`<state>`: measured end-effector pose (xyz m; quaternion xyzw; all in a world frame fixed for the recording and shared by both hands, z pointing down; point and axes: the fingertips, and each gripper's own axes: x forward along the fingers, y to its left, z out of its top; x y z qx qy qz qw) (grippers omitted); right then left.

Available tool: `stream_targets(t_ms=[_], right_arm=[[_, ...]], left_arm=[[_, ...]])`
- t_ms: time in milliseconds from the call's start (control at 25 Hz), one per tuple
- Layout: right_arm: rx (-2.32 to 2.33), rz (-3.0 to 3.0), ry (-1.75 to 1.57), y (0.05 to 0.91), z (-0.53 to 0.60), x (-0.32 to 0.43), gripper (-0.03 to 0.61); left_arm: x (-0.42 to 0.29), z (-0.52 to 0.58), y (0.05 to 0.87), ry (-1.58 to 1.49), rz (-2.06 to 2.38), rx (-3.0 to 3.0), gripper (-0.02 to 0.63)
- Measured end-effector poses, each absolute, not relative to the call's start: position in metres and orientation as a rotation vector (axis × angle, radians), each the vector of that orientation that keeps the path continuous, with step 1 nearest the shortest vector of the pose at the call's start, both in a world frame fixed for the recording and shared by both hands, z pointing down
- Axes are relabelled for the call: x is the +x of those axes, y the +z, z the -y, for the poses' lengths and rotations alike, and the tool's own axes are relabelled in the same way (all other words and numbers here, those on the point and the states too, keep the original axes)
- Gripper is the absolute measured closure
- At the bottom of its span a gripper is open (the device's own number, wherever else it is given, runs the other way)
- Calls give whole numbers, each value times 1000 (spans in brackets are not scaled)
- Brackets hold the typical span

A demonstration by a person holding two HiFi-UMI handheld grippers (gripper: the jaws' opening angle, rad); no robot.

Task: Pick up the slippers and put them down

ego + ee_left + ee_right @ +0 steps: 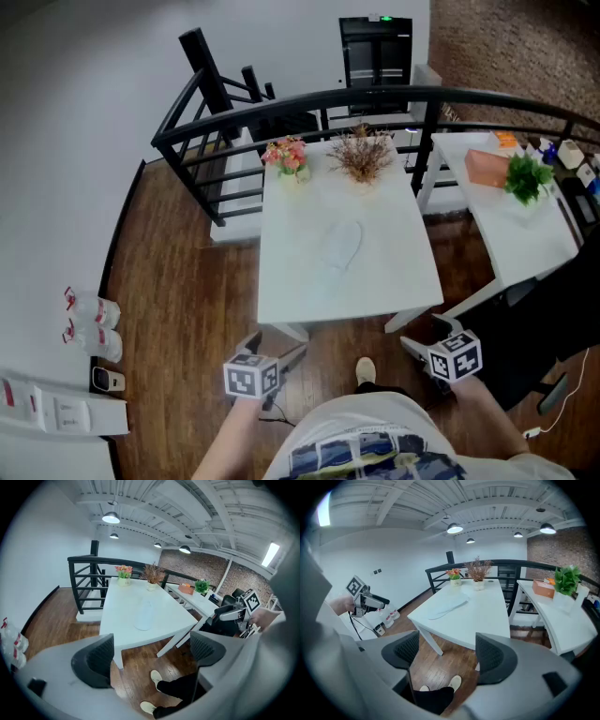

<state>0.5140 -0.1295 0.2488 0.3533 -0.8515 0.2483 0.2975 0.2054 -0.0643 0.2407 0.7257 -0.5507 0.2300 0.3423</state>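
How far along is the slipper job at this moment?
Nothing looks done: the white slipper lies flat in the middle of the white table, untouched. Nothing is in hand: the left gripper and right gripper are both open and empty, short of the table. Reaching, gripping, lifting and setting down all remain.

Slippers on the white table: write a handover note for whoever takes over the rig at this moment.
Left gripper: jaws apart, nothing between them, held low over the floor, short of the table.
Right gripper: jaws apart, empty, also short of the table.
Slippers: white, lying flat near the middle of the table, untouched; I can't tell whether it is one or a pair.
Done: nothing yet.
Left: reach in, grip the slippers, lift them, put them down.
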Motion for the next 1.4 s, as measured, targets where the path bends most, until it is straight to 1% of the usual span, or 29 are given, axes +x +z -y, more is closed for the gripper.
stream_targets(t_ms=[280, 360, 440, 480, 560, 600, 640, 680, 1080, 1400], right_arm=[[964, 2254, 674, 253, 193, 560, 181], [965, 2247, 683, 257, 205, 571, 161], [962, 2244, 692, 260, 215, 581, 161], [963, 2242, 693, 262, 220, 586, 161], [965, 2239, 696, 265, 232, 596, 161], [965, 2239, 701, 267, 237, 599, 161], [964, 2241, 708, 268, 241, 601, 161], [966, 2244, 718, 269, 245, 603, 161], [1038, 2210, 798, 284, 273, 648, 161], [1064, 2159, 873, 302, 277, 669, 161]], left_arm=[[250, 165, 265, 663, 1338, 1934, 101], [262, 191, 277, 700, 1296, 1941, 96], [273, 216, 290, 733, 1255, 1937, 92], [278, 228, 299, 753, 1237, 1933, 85], [286, 251, 316, 812, 1205, 1923, 37], [288, 262, 326, 844, 1192, 1913, 35], [288, 272, 335, 874, 1181, 1897, 15], [287, 281, 344, 899, 1172, 1877, 14], [283, 358, 413, 1112, 1133, 1706, 14], [270, 377, 451, 1264, 1159, 1607, 14]])
